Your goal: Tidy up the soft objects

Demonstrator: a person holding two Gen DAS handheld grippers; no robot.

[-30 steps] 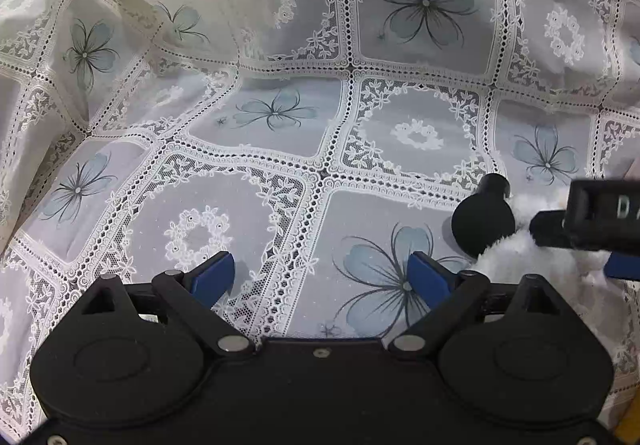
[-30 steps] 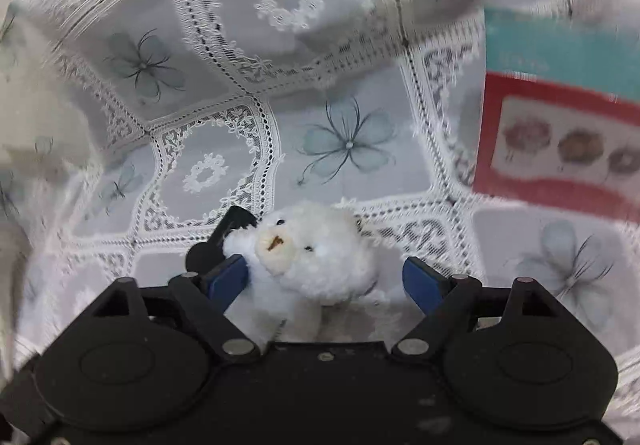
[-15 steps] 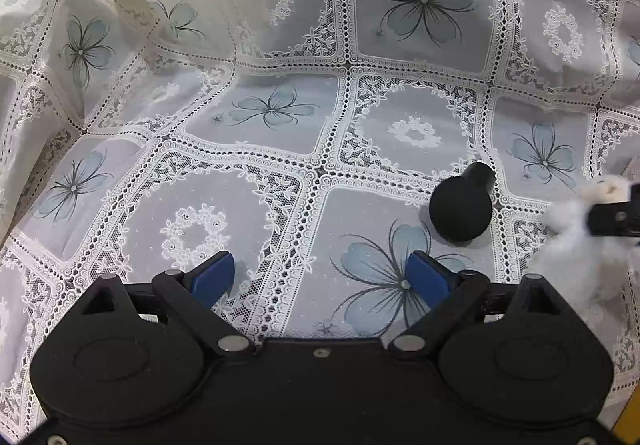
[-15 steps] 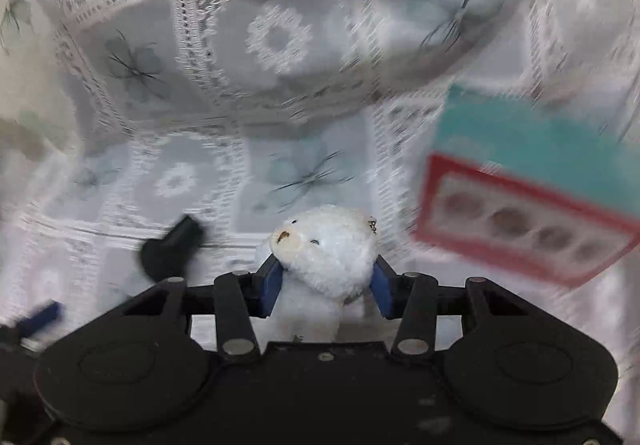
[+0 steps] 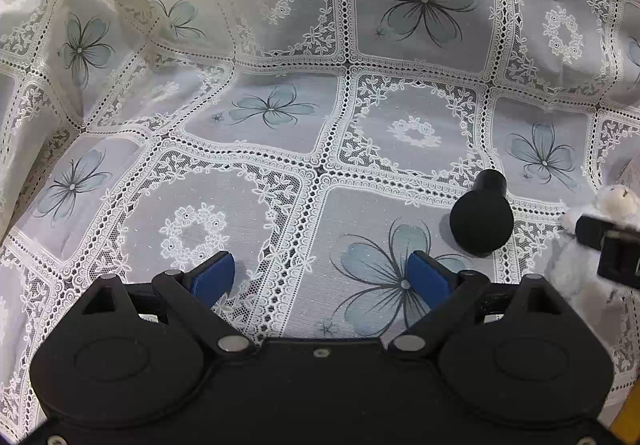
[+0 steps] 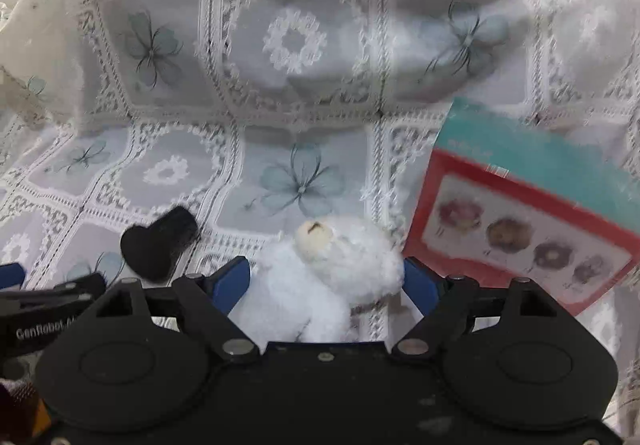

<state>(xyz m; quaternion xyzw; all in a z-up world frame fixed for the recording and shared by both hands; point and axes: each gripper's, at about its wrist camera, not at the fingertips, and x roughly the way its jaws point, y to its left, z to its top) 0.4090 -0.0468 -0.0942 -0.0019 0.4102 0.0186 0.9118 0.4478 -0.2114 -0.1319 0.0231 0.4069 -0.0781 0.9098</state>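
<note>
- The white plush bear (image 6: 320, 281) is fluffy, with a cream snout; it sits between the right tool's (image 6: 326, 279) blue pads on the lace-covered table (image 6: 288, 93).
- Half a second ago those pads squeezed its head; the jaws have just been opening and now stand released beside it.
- Its snout tilts up and away.
- The left tool (image 5: 320, 277) hangs open over bare cloth, near a black bulb-shaped object (image 5: 482, 217).

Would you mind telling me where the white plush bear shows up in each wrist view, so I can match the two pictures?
Left wrist view: the white plush bear sits at the far right edge, partly hidden by the right gripper's black body.
Right wrist view: the bear is low in the centre, between the right gripper's jaws.
Shared landmark: the black bulb-shaped object, lying on the lace tablecloth left of the bear.
</note>
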